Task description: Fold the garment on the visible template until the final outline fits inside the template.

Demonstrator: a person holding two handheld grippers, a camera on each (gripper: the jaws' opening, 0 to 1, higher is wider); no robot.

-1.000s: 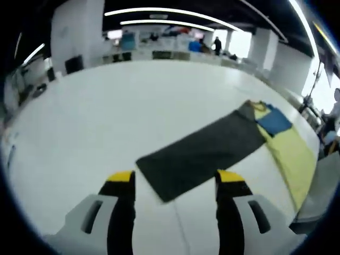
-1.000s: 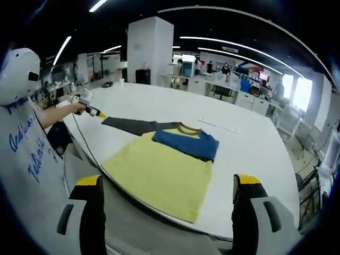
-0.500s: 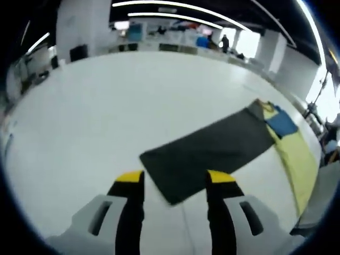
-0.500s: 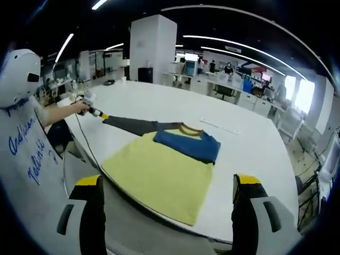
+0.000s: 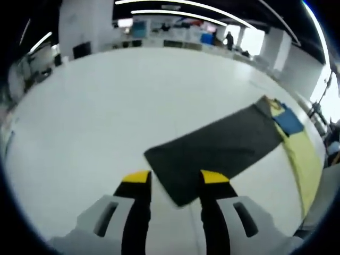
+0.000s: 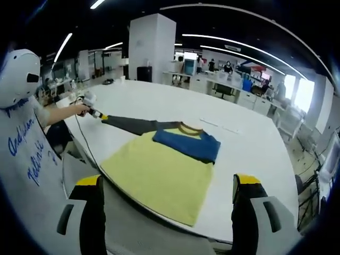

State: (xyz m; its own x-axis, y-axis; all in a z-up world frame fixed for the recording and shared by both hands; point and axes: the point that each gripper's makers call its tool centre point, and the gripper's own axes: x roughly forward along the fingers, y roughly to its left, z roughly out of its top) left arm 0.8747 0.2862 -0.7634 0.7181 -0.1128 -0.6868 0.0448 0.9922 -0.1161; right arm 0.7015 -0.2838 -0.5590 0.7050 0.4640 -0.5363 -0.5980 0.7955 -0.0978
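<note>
A garment lies flat on the white table (image 6: 255, 154): a yellow body (image 6: 159, 178), a blue sleeve (image 6: 188, 143) folded across the chest, and a dark grey sleeve (image 6: 130, 124) stretched out to the left. In the left gripper view that dark grey sleeve (image 5: 223, 151) runs away from me toward the yellow body (image 5: 303, 159) and the blue sleeve (image 5: 289, 121). My left gripper (image 5: 175, 178) is open, its jaws narrowed on either side of the cuff corner. In the right gripper view the left gripper (image 6: 98, 114) sits at the sleeve's end. My right gripper (image 6: 167, 180) hangs wide open over the near table edge, holding nothing.
A person in a grey shirt with blue lettering (image 6: 26, 154) stands at the table's left, one hand (image 6: 74, 109) on the left gripper. The white table (image 5: 106, 106) spreads bare beyond the sleeve. Desks, a white pillar (image 6: 151, 48) and people fill the far room.
The left gripper's jaws have drawn closer together and moved in over the cuff corner of the dark sleeve. The right gripper and the garment have stayed as they were.
</note>
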